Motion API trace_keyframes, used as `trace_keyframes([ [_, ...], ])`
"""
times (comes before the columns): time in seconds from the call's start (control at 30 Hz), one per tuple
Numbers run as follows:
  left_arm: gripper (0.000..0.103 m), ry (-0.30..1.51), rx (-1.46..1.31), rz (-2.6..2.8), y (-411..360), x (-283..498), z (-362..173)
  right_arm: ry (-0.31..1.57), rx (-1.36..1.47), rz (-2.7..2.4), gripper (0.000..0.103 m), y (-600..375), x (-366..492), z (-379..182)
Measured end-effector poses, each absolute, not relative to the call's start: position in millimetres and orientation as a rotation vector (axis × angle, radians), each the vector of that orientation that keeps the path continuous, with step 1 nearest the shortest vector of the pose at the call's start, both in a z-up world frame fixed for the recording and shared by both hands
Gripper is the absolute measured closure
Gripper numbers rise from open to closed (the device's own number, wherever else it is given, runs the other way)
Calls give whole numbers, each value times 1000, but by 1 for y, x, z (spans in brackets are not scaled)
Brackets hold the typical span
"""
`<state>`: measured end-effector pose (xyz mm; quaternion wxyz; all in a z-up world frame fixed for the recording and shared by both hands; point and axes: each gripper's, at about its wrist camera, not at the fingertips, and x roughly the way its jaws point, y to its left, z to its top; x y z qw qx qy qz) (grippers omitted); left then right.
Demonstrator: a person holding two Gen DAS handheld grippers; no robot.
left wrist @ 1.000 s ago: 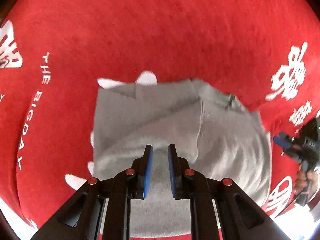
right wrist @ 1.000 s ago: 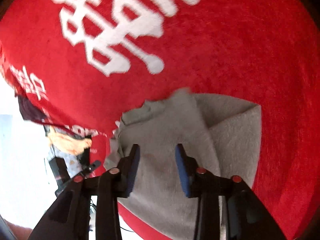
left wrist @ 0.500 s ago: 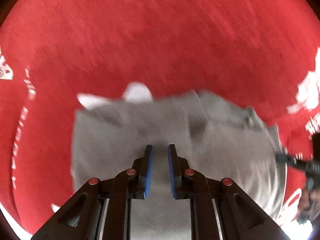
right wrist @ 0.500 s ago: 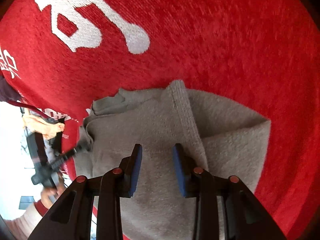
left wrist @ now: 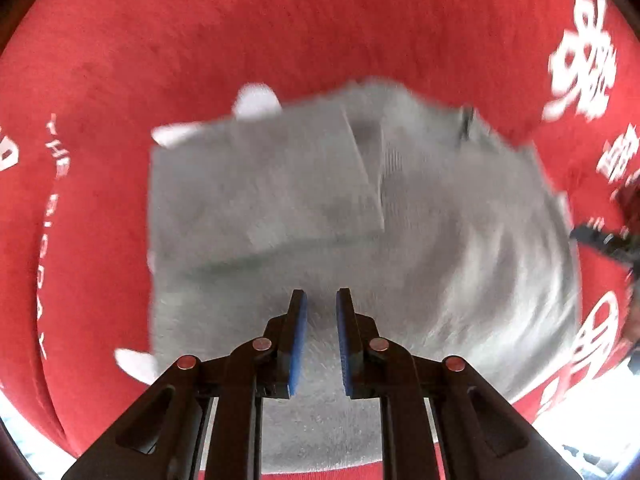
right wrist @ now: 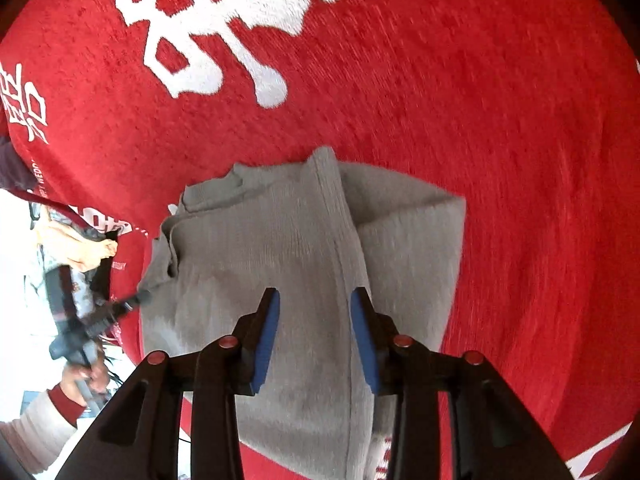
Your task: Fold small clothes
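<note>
A grey knitted garment (left wrist: 360,220) lies partly folded on the red cloth, one flap laid over its left half. My left gripper (left wrist: 321,320) hovers above its near edge, jaws slightly apart and empty. In the right wrist view the same garment (right wrist: 280,260) lies with a ribbed band running down its middle and a folded flap on its right. My right gripper (right wrist: 314,320) is open and empty above it. The left gripper (right wrist: 100,316) also shows at the garment's left edge, held by a hand.
The red cloth (left wrist: 280,32) with white printed characters (right wrist: 240,32) covers the whole surface. Its near edge drops off to a bright floor at lower right of the left wrist view (left wrist: 580,420). The right gripper (left wrist: 600,240) shows at the far right.
Both grippers have shifted over the garment. The right gripper's jaws have opened wider. The left view is blurred from motion, its jaws still slightly apart.
</note>
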<state>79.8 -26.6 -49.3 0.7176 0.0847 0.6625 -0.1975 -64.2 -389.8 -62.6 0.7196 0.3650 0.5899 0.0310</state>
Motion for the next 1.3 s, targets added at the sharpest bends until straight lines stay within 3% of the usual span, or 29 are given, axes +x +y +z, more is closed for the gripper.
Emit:
trace_keyframes([
  [0.43, 87, 1296, 32, -131, 17, 166, -30, 1332, 753, 56, 63, -377, -75, -56],
  [0.77, 87, 1530, 92, -272, 50, 39, -41, 1406, 782, 59, 57, -368, -134, -52],
  [1.03, 87, 1572, -12, -294, 80, -11, -50, 1492, 863, 85, 58, -344, -169, -79],
  [1.1, 87, 1570, 0, -314, 74, -8, -44, 1485, 836, 98, 89, -337, -167, -76],
  [1.13, 87, 1569, 4, -325, 74, -9, -44, 1500, 795, 84, 96, -334, -165, -74],
  [1.3, 87, 1556, 5, -357, 67, 3, -48, 1540, 712, -60, 97, -337, -172, -73],
])
